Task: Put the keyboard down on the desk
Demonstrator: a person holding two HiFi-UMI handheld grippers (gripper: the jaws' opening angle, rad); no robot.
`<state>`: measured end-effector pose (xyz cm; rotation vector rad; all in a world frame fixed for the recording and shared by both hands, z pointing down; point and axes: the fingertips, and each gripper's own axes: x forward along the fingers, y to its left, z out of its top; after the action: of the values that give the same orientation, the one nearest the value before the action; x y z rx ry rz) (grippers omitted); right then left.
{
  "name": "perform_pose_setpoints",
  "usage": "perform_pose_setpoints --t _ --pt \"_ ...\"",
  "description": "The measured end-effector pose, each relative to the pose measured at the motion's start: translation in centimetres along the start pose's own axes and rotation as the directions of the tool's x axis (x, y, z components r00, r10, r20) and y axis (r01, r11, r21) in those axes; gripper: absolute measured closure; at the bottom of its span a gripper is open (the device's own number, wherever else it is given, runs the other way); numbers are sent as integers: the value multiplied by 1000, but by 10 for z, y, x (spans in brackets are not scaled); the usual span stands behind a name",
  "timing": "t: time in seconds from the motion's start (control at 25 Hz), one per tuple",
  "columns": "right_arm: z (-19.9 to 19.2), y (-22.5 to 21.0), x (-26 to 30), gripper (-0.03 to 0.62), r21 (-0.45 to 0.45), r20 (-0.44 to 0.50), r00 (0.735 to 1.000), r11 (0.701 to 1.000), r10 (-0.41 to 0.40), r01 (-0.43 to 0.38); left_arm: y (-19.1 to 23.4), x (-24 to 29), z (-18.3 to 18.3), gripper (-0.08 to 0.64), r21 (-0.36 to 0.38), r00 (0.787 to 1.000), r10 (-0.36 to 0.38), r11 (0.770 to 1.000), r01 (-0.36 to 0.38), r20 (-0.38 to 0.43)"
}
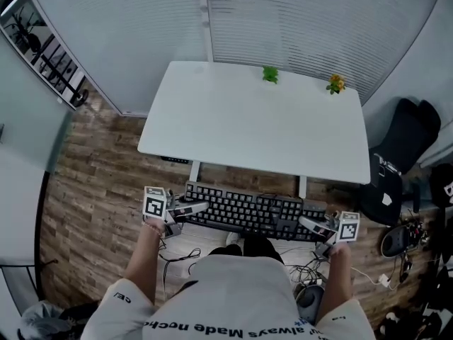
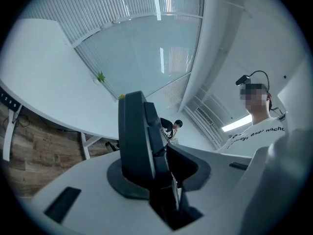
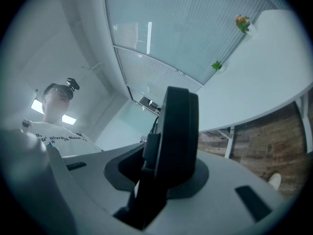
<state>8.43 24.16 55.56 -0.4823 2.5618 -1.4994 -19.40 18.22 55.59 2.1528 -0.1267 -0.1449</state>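
Office setting: white bench (image 1: 255, 122), frosted glass partition walls (image 1: 311, 20), wood-pattern floor (image 1: 92, 197), floor cabling (image 1: 311, 269).

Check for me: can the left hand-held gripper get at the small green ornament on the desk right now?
Probably not. The left hand-held gripper is shut on one end of the keyboard, short of the desk, and the green ornament sits at its far edge, across the bare top.

We find the desk (image 1: 248, 126) open across its middle and near edge, just beyond the keyboard (image 1: 248, 211); only a small green ornament (image 1: 270, 74) and an orange ornament (image 1: 335, 84) stand at its far edge. A black chair (image 1: 400, 154) crowds its right corner, and cables (image 1: 177, 255) litter the floor (image 1: 92, 211) under us
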Motion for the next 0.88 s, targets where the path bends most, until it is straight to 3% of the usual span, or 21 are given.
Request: perform_pose_setpoints --t 0.36,0.88 --pt "57 -41 -11 474 -2 5 1000 1000 -5 5 35 42 45 430 4 1000 4 1000 -4 -4" --pt "184 -107 -32 474 10 -3 1000 1000 23 -23 92 129 138 430 10 999 34 999 -34 5"
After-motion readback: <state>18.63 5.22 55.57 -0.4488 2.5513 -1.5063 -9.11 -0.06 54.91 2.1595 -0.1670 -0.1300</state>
